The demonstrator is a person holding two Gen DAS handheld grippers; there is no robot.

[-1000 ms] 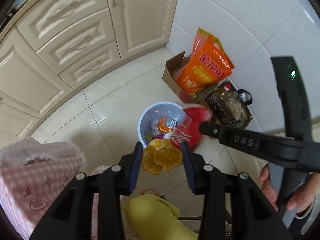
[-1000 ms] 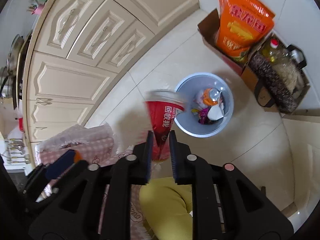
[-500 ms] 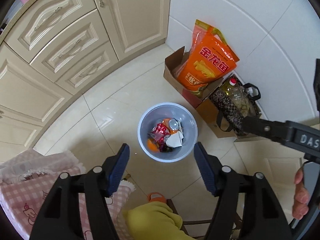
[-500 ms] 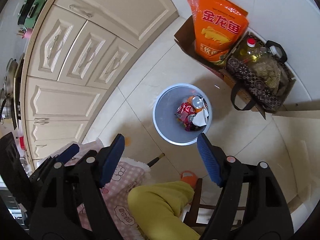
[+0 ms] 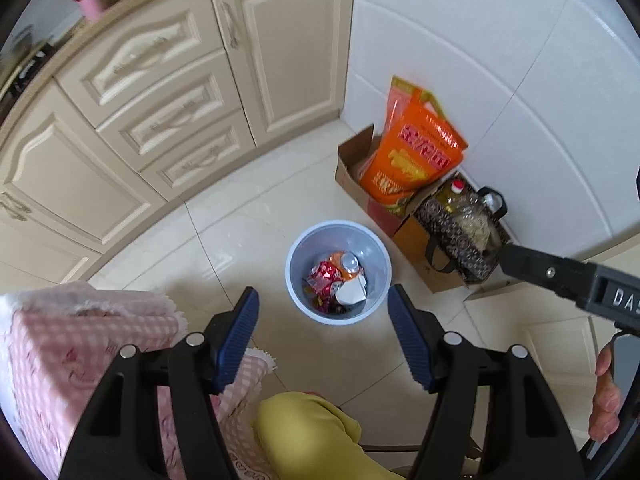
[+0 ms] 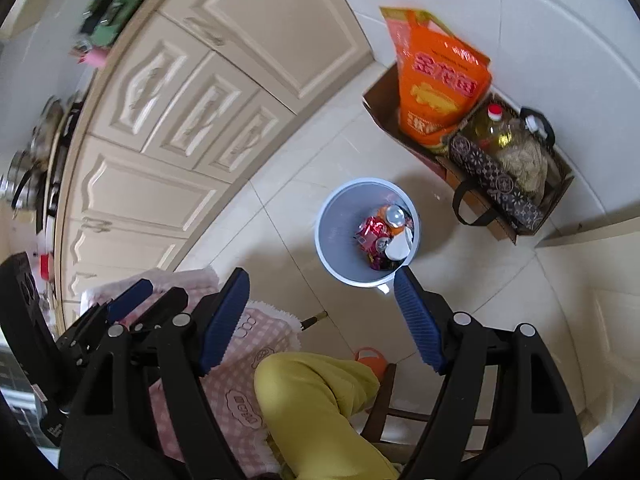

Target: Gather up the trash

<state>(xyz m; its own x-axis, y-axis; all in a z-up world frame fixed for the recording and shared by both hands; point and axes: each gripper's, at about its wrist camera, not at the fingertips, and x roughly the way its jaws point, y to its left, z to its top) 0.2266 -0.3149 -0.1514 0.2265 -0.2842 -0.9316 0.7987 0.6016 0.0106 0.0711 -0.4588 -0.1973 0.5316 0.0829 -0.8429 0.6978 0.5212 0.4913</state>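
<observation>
- Hovering over the floor, the left gripper stands wide with nothing between its blue pads; the right gripper is just as wide and just as empty.
- Both tools point down at the pale blue bin, which sits on the tiled floor at about 12 o'clock from either pair of jaws, well apart from them.
- Trash already lies in the bin: a crumpled red wrapper, an orange can and a scrap of white paper, heaped toward the 4 o'clock side of the bin's bottom.
- My judgement is that these pieces are all light. The wrapper looks soft and slick, so a pinch across a bunched fold should hold better than one on a flat face.
- A can like that is thin-walled and rounded; I would take it across its middle, gently, since hard pressure would dent it and a grip near the end could let it roll out.
- Paper scraps will flop, so pinching near the centre seems safest.
- At 2 o'clock from the bin stand a cardboard box with an orange bag in it and a patterned tote with bottles; these look like stores, not trash.
- At 8 o'clock from the jaws a pink checked cloth covers something, and a yellow trouser leg shows at 6 o'clock. No loose trash is visible on the floor.
</observation>
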